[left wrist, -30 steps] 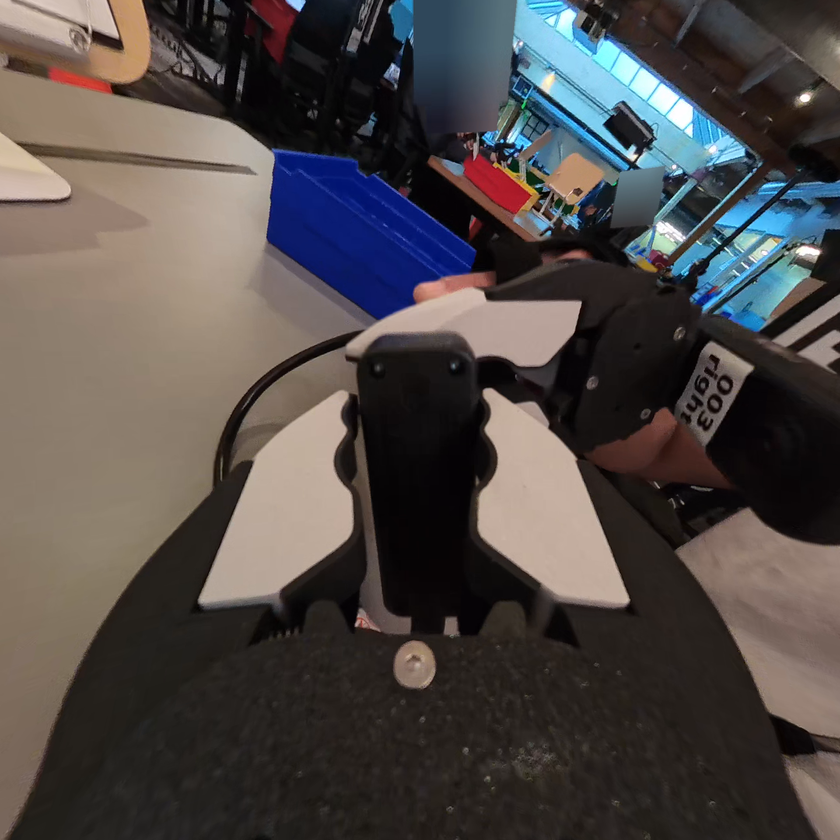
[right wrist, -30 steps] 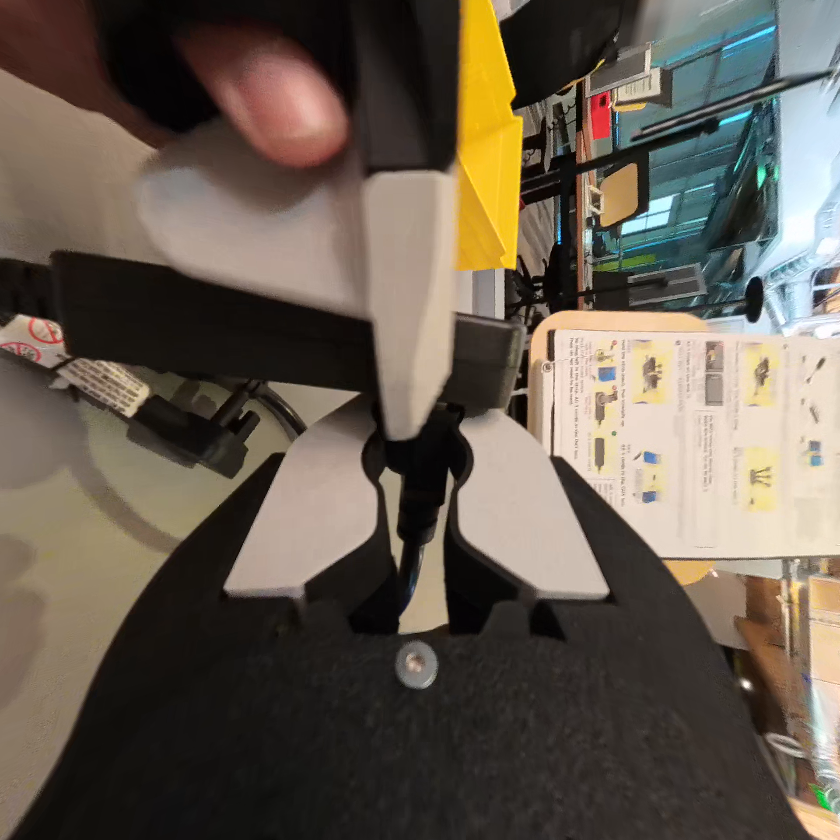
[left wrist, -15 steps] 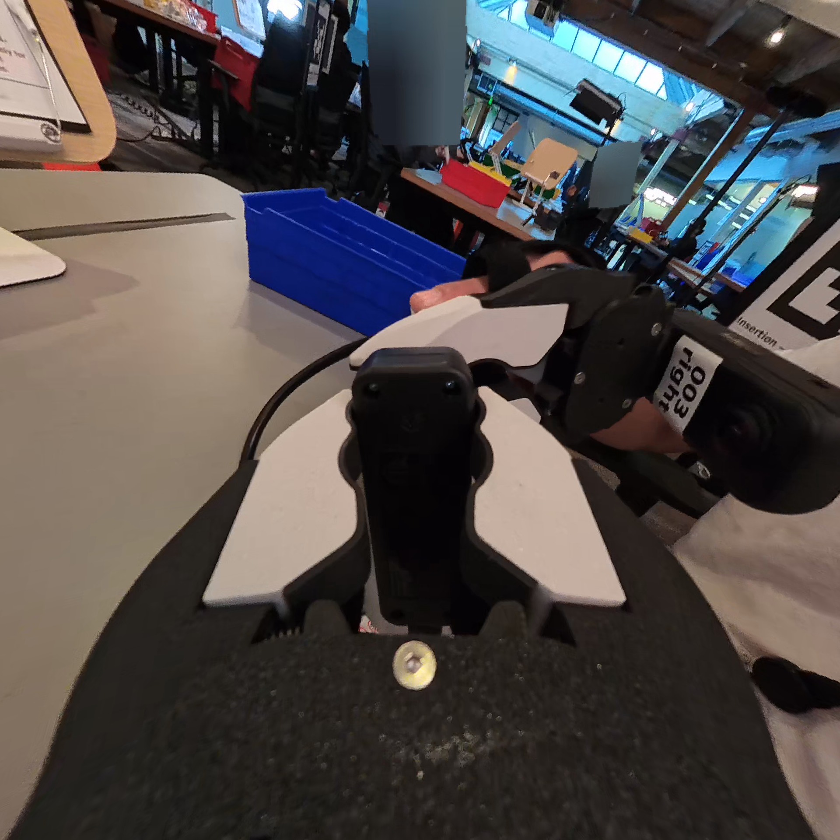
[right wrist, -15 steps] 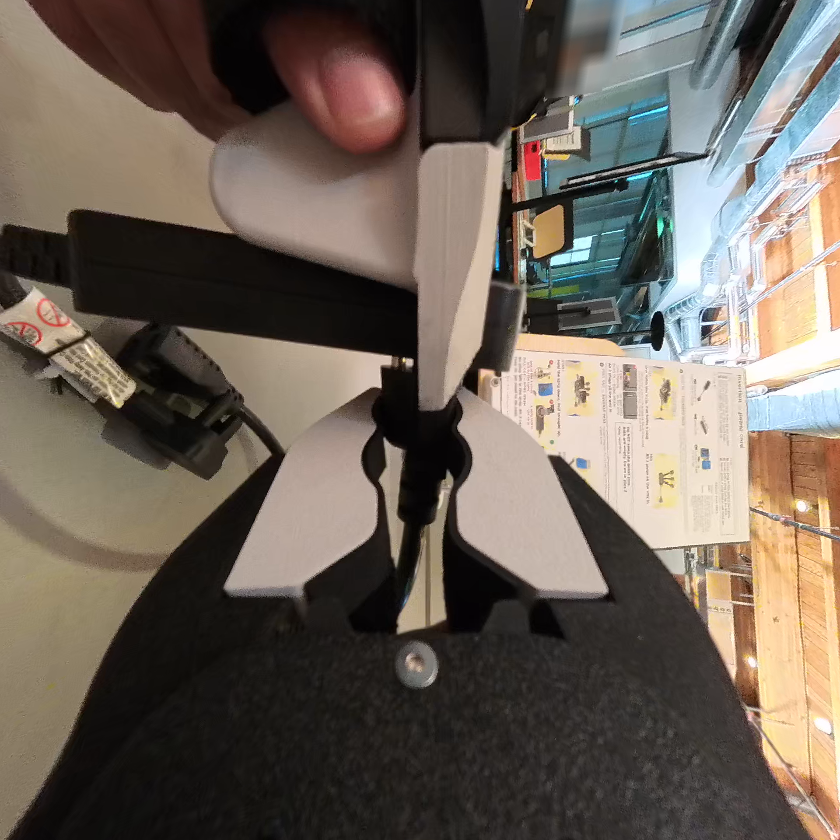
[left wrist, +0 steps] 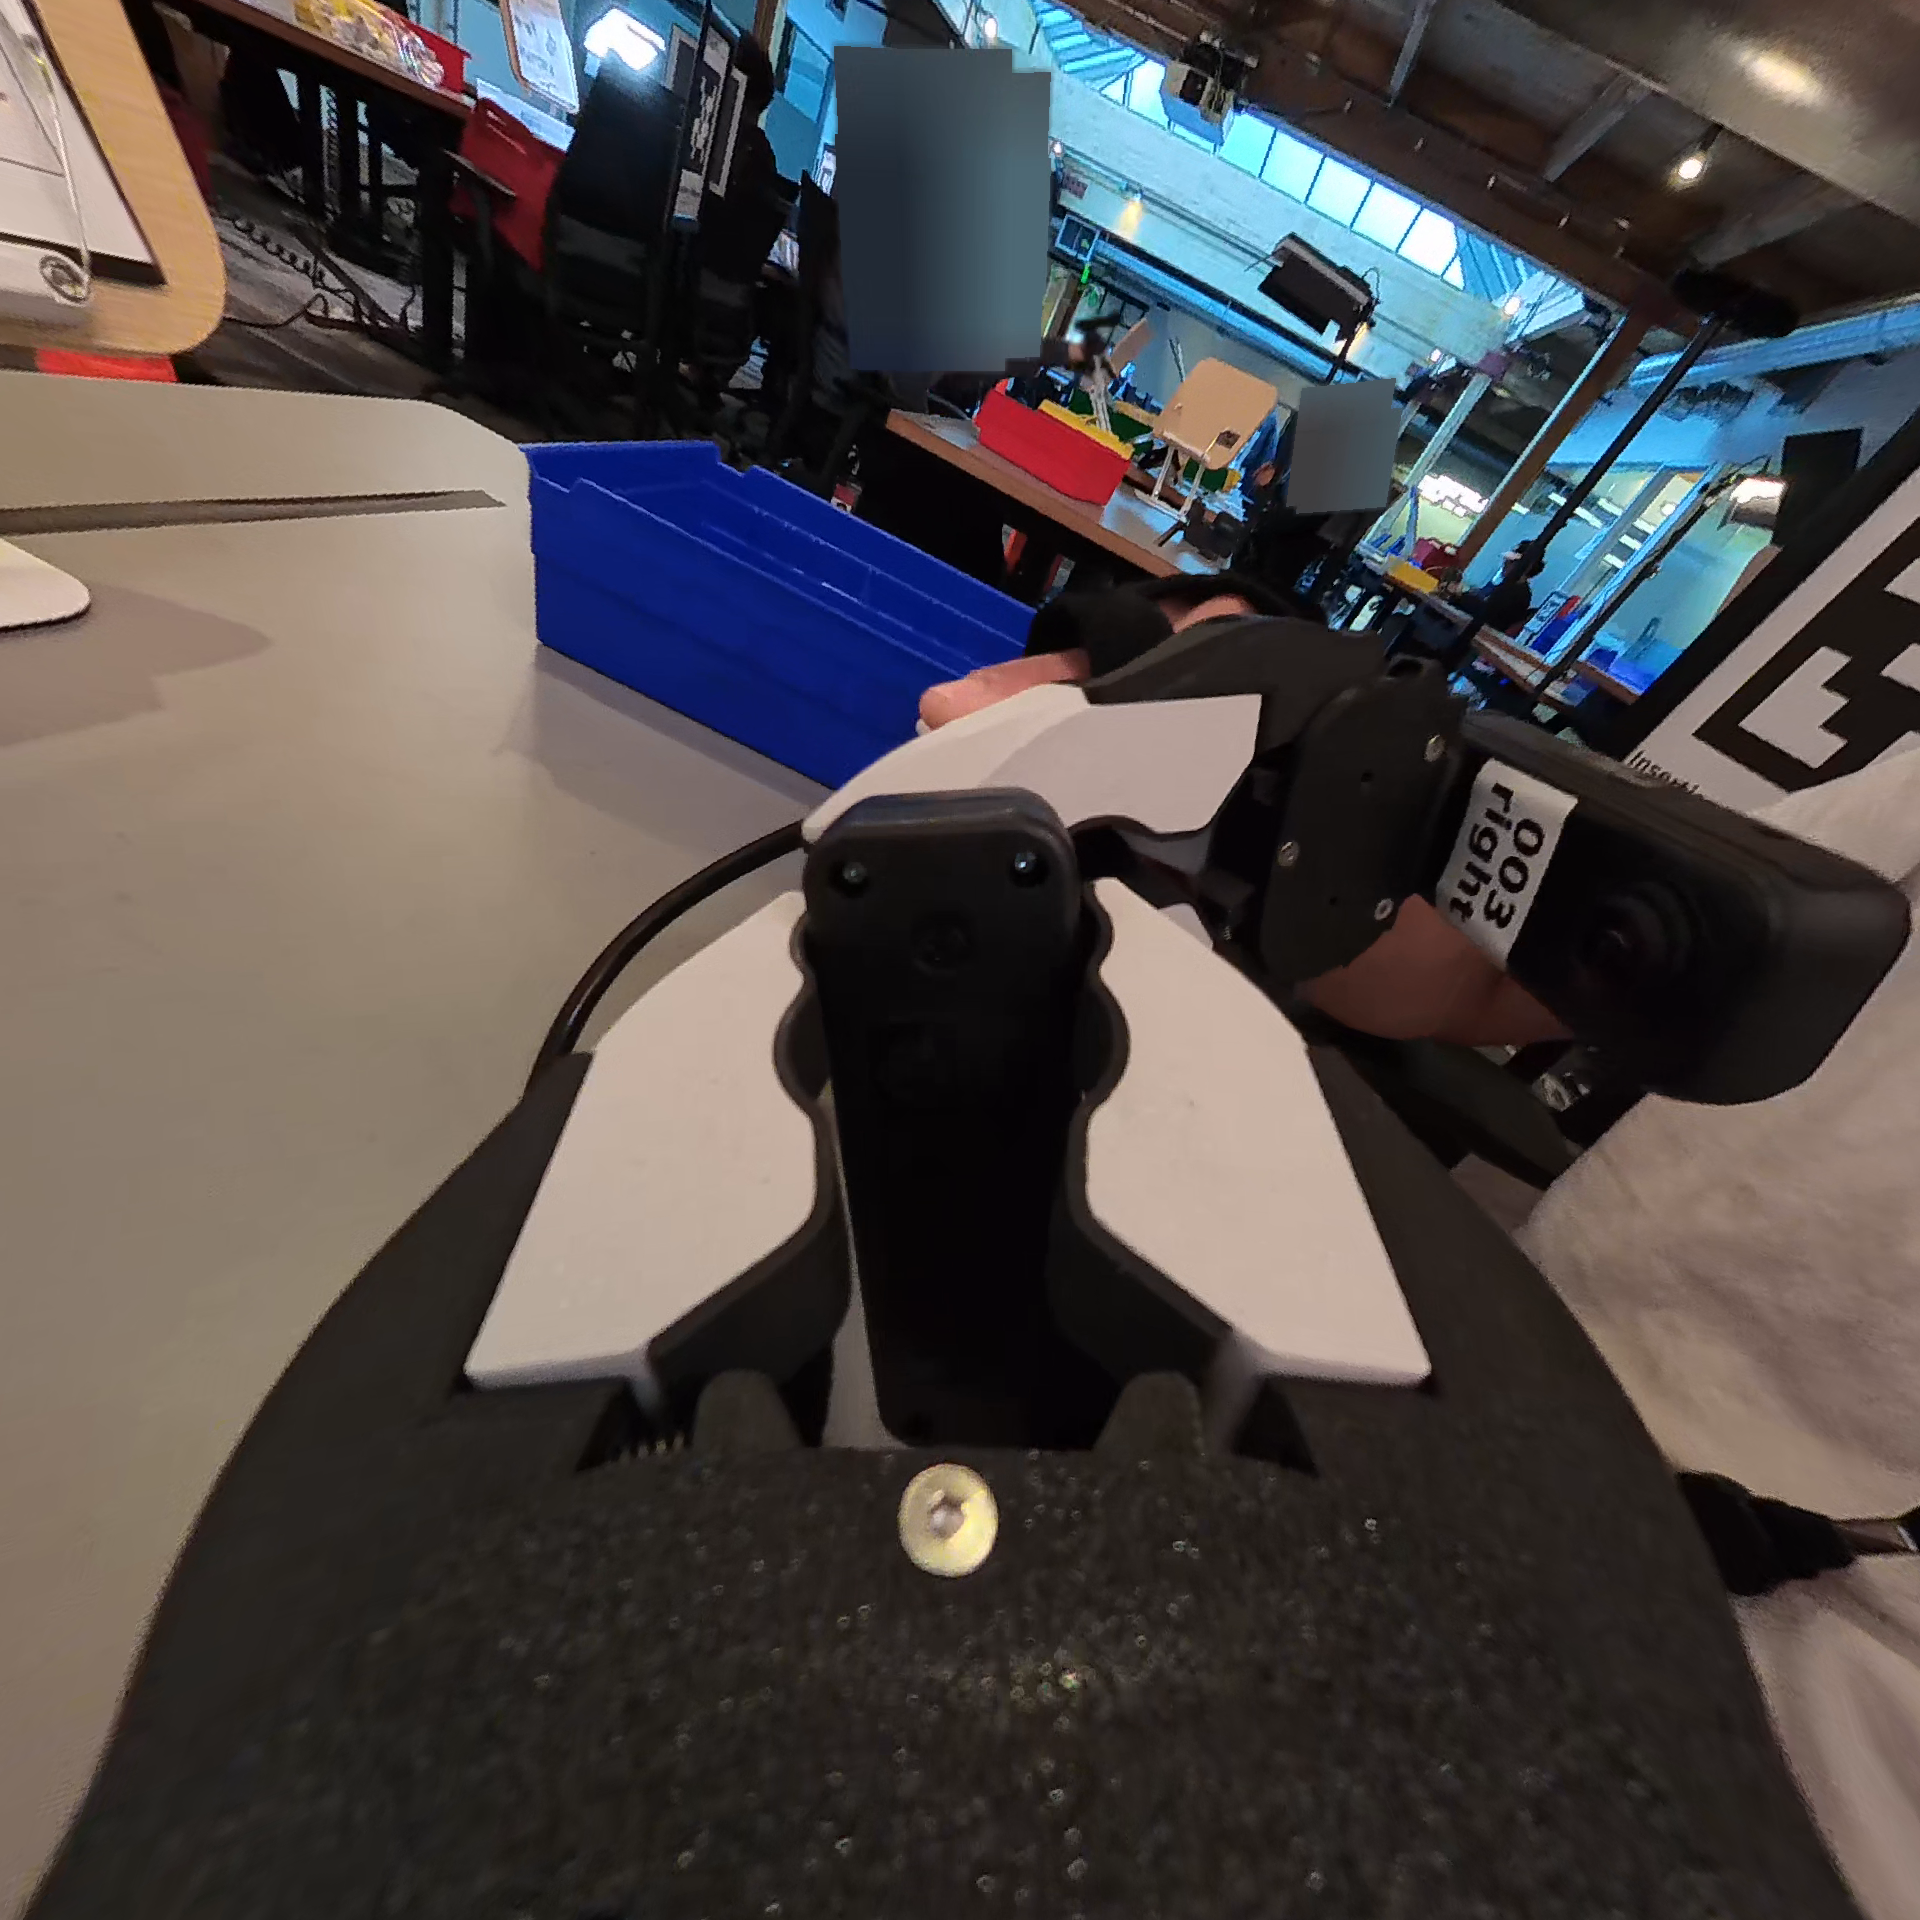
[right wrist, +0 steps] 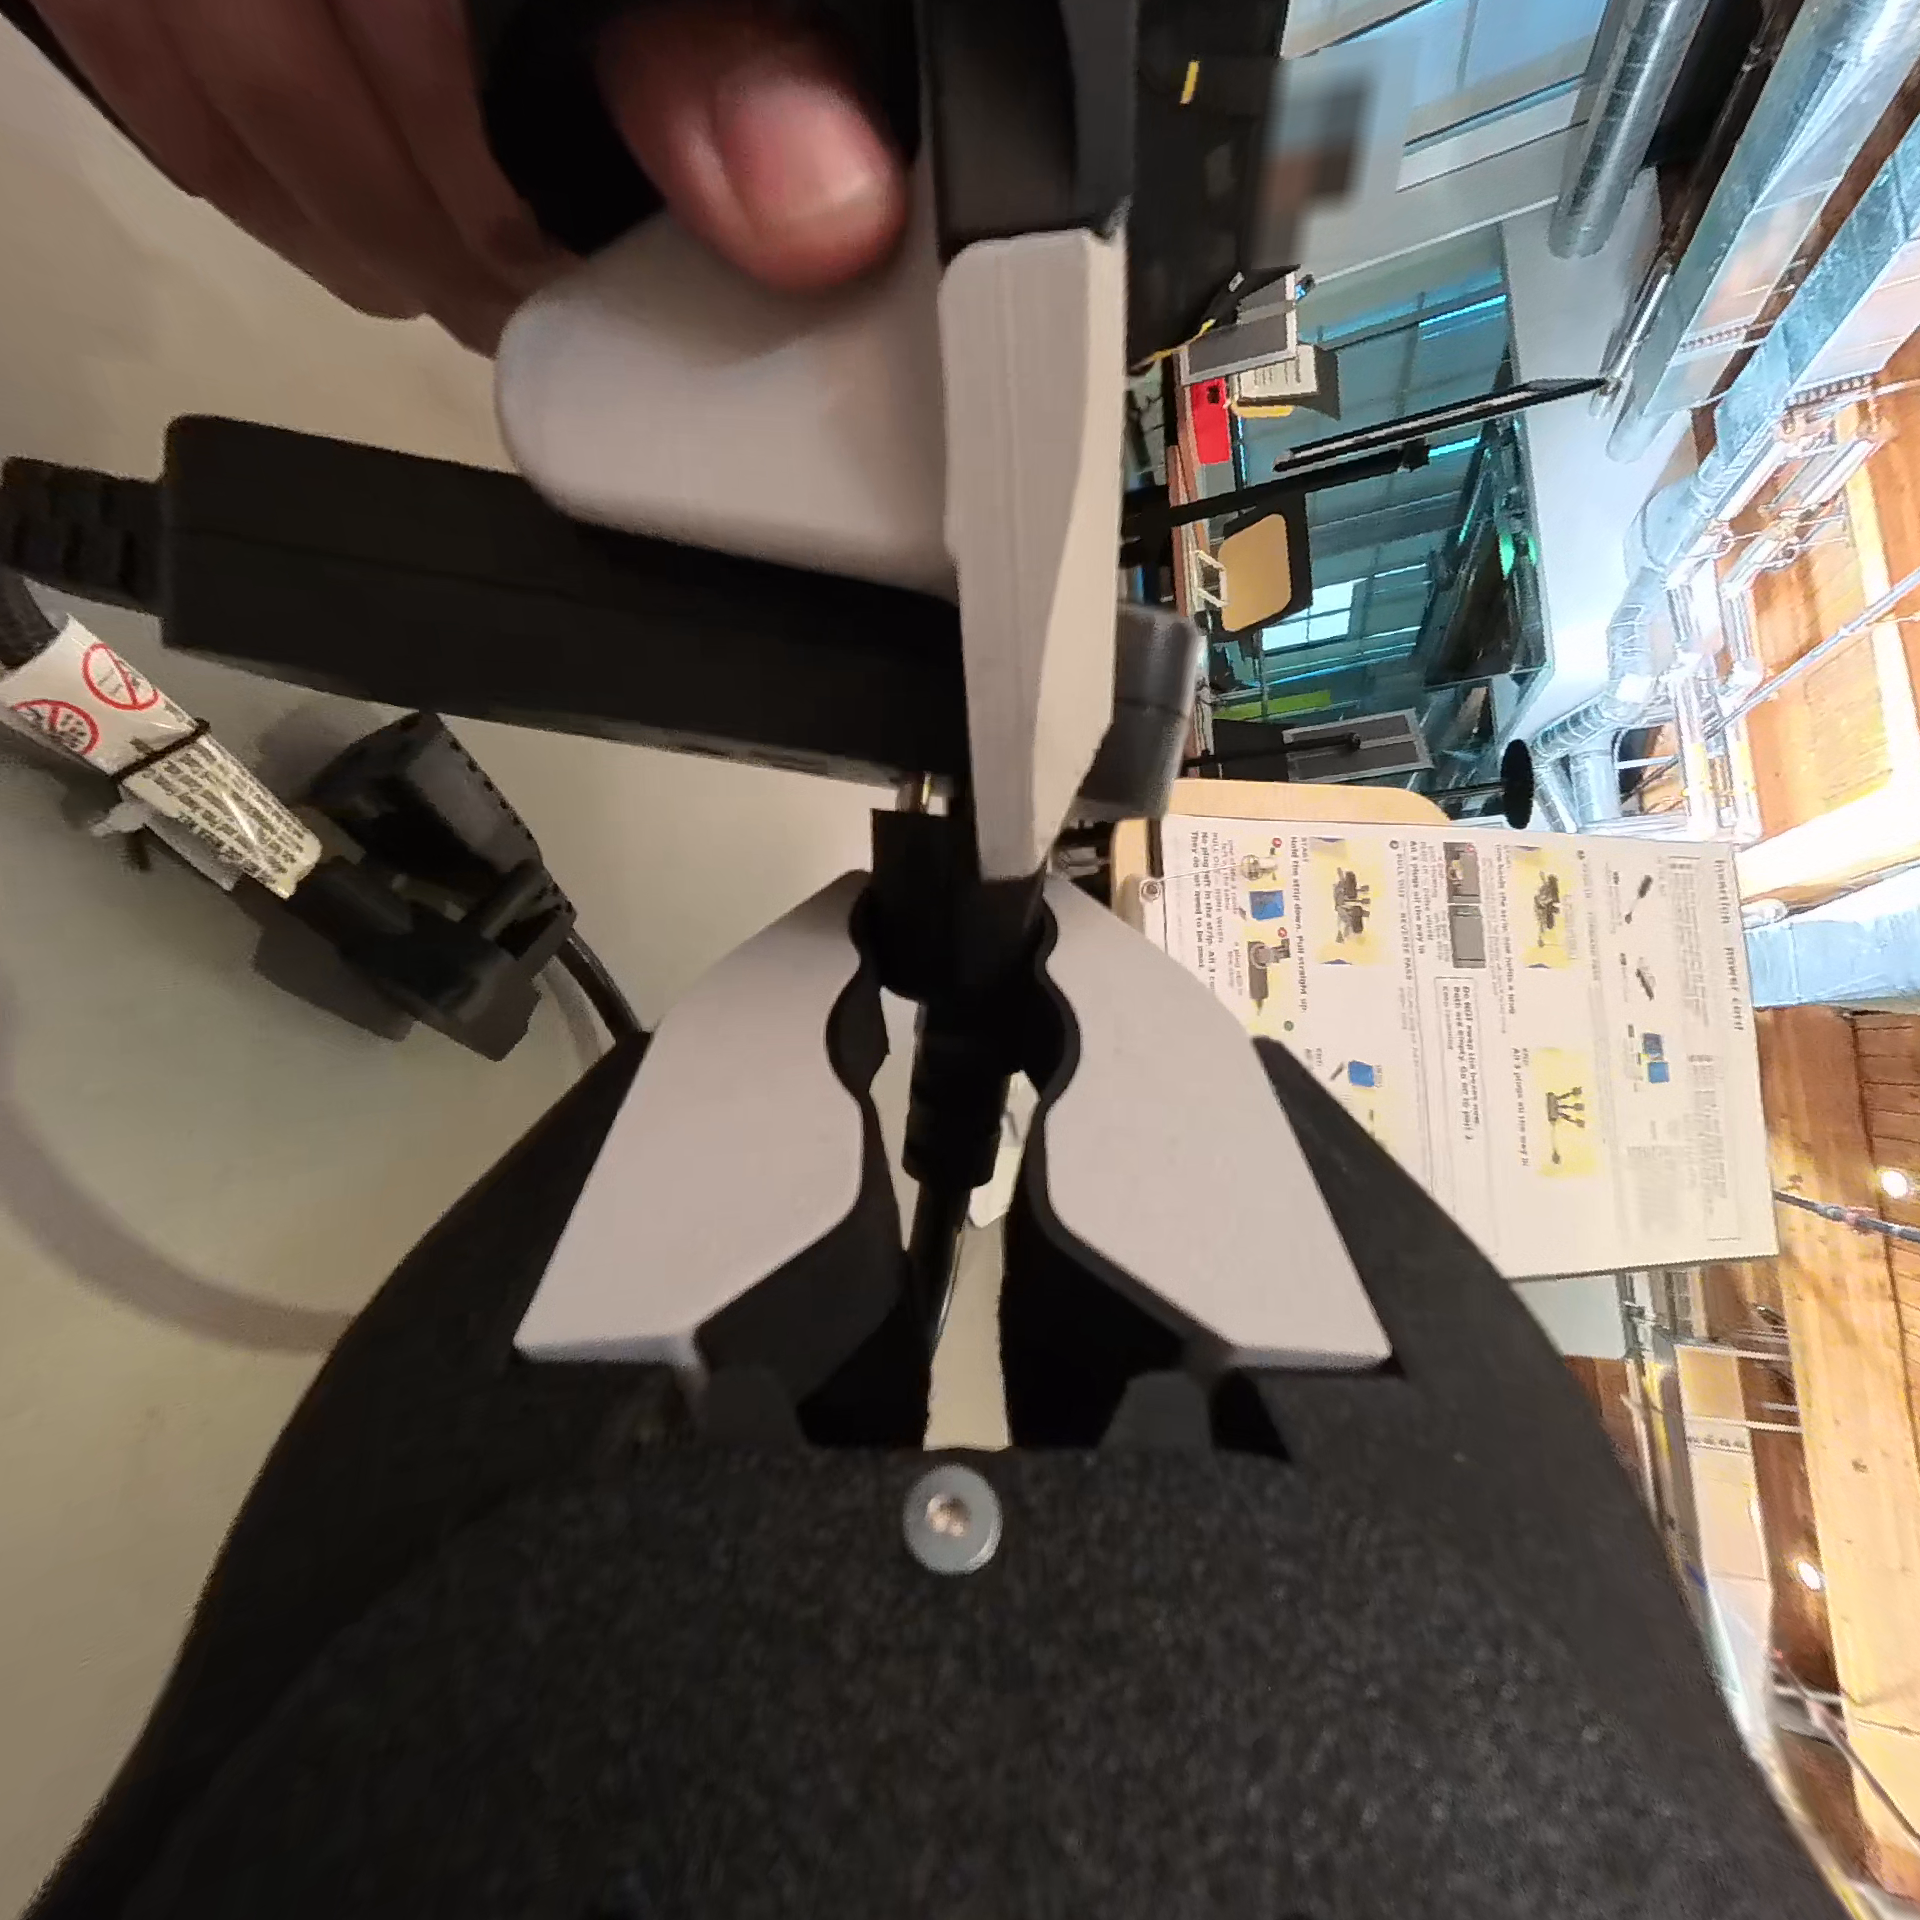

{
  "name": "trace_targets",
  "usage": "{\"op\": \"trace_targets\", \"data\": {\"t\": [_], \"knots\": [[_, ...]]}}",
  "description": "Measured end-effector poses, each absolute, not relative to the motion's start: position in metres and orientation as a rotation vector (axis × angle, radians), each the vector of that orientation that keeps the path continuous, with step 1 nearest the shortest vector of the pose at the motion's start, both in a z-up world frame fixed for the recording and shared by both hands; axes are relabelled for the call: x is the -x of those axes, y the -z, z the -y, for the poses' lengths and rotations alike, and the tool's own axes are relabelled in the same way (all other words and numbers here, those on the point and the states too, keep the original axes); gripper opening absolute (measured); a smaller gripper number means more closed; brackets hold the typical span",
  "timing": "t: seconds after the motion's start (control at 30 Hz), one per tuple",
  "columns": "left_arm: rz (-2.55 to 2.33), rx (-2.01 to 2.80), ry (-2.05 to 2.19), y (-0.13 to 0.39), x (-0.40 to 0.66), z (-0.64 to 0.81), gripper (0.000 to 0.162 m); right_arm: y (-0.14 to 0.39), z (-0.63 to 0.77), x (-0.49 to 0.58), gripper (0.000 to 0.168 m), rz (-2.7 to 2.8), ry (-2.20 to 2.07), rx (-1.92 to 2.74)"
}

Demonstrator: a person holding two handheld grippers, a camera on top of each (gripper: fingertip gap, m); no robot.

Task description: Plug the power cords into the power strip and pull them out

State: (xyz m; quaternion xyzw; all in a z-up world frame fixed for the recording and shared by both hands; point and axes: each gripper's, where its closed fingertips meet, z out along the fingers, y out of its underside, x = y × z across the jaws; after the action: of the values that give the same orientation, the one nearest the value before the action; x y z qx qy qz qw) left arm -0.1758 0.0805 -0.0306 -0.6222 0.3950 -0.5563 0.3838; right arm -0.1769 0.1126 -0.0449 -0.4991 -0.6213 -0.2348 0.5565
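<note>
**Plug being met with the strip in mid-air**

The power strip is being pinched end-on between the fingers of the left gripper, with its black body standing up between the grey pads and its far end poking out past them. In the right wrist view the same strip is being seen as a long black bar held above the grey table. A black plug is being clamped by the right gripper, its jaws pressed in on the plug body, while its cord is being trailed back between them. The plug's brass prongs are being shown just short of, or just entering, the strip's underside; a left finger is crossing in front, so the seating cannot be told.

The step is being judged as either the last of an insertion or the start of a pull. To be done well, the plug should be kept square to the socket face and moved straight along the prongs, with no rocking. The strip should be braced firmly, since it is being supported by nothing but the grip. A second plug is lying on the table beside a tagged cable, well clear of the work, and a blue bin is standing beyond.
</note>
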Motion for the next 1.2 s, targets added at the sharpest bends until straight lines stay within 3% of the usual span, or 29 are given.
{"op": "trace_targets", "data": {"t": [0.23,0.47,0.63,0.73,0.8,0.83,0.9,1.2], "knots": [[-1.001,1.549,1.520,0.028,0.180,-0.079,0.044,0.044,-0.107,0.186,0.026,1.450,0.389,1.252],[-0.845,1.521,1.612,0.025,0.206,-0.103,0.044,0.007,-0.048,0.184,0.026,1.260,-0.625,1.430],[-0.718,1.478,1.731,0.023,0.208,-0.106,0.044,0.037,-0.053,0.192,0.036,0.761,-1.278,1.606],[-0.641,1.441,1.839,0.021,0.200,-0.102,0.044,0.047,-0.086,0.192,0.048,0.452,-1.307,1.588],[-0.606,1.430,1.883,0.020,0.193,-0.098,0.044,0.035,-0.091,0.198,0.047,0.360,-1.377,1.507],[-0.600,1.431,1.887,0.021,0.189,-0.096,0.044,0.033,-0.094,0.201,0.045,0.321,-1.393,1.499],[-0.594,1.432,1.879,0.020,0.185,-0.094,0.044,0.026,-0.095,0.204,0.027,0.259,-1.436,1.445],[-0.731,1.481,1.802,0.023,0.177,-0.080,0.043,0.029,-0.080,0.195,0.025,0.382,-1.477,1.483]]}}
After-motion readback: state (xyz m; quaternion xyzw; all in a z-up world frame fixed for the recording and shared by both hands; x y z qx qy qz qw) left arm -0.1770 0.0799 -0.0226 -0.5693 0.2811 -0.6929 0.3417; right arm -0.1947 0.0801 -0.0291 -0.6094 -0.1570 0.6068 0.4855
